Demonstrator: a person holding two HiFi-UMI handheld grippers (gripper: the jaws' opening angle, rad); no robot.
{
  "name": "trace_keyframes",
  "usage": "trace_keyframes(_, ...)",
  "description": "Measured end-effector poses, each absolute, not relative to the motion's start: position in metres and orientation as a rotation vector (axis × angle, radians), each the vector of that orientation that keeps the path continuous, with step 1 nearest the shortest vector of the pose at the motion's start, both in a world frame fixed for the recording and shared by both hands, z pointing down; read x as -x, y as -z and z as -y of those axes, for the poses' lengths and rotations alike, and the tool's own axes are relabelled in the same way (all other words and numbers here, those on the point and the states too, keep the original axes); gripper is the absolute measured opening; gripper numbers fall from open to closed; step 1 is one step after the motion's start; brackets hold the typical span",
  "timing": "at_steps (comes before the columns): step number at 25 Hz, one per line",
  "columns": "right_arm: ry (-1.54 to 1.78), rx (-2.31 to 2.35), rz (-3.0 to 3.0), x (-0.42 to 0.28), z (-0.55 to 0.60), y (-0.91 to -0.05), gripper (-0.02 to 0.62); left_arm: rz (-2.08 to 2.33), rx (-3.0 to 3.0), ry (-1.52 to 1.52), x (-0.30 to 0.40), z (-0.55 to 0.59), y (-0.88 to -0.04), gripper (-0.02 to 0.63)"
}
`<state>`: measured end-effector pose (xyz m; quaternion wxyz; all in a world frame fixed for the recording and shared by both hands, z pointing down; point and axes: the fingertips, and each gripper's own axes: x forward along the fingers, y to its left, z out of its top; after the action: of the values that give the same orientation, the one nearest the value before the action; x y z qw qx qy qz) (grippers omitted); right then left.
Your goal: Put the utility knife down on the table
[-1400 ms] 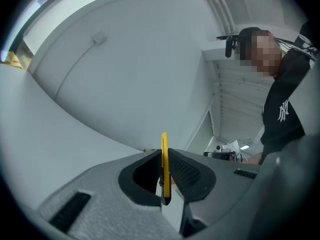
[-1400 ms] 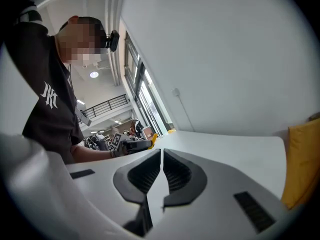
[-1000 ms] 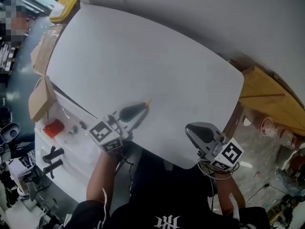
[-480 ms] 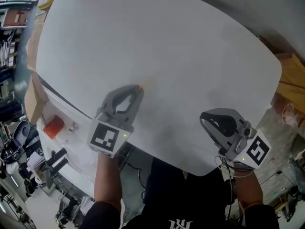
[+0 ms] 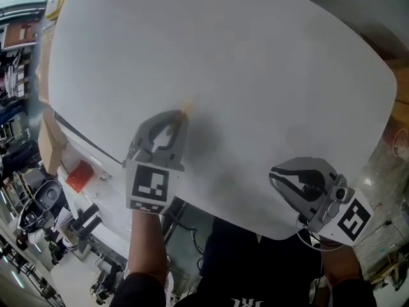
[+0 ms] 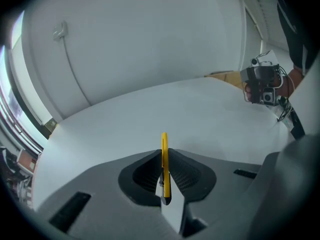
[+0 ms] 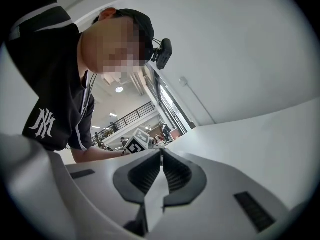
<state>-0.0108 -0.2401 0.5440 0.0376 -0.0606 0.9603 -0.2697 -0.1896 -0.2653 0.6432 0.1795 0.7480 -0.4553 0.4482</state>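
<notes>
The table (image 5: 255, 75) looks smooth, matt and white, the utility knife (image 6: 164, 176) is glossy yellow plastic, and the left gripper (image 6: 163, 153) is matt grey plastic with dark ribbed pads (image 6: 186, 174).

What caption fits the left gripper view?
Left tool shut on a thin yellow utility knife over the white table.

The left gripper (image 6: 164, 153) clamps the yellow utility knife (image 6: 164, 171) on edge between its jaws; the tip projects forward over the white table (image 6: 115, 119).
</notes>
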Motion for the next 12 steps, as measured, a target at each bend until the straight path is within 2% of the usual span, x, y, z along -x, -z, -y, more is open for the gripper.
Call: trace_keyframes(12,0.867,0.184,-2.937,0.010,0.231,-0.548,0.006,1.271,-2.063,-1.337,0.191,0.262,-0.655,0.040)
